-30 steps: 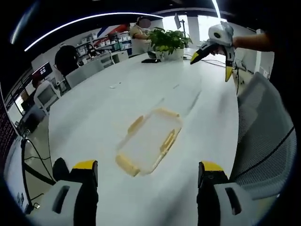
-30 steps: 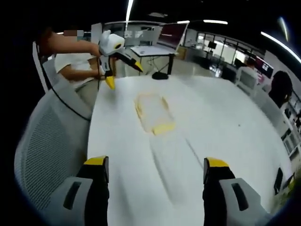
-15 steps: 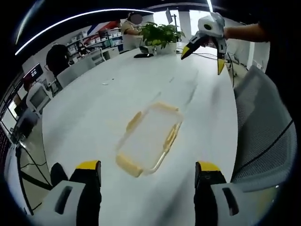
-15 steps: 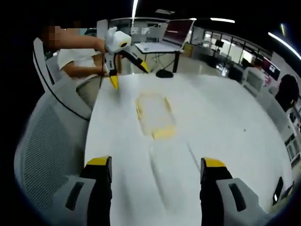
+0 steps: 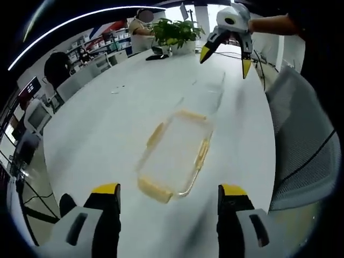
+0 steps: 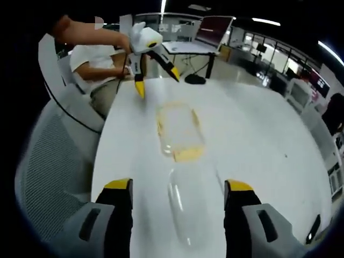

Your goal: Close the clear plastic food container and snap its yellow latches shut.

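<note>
The clear food container [image 5: 174, 156] lies on the white desk [image 5: 107, 123], yellow latches [image 5: 155, 189] unfastened. Both grippers, left gripper [image 5: 167, 212] and right gripper [image 6: 177, 207], are held wide apart, empty. Uneven latch pressure could slide the container.

Long white table [image 5: 107, 123] carrying a clear rectangular plastic container with yellow latches [image 5: 174, 156], clear lid [image 6: 188, 207] beside, green potted plant [image 5: 174, 33] far.

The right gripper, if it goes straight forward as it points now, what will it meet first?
Probably the clear lid lying on the table between the open right gripper jaws. The container lies just beyond it. Depth is hard to judge.
</note>
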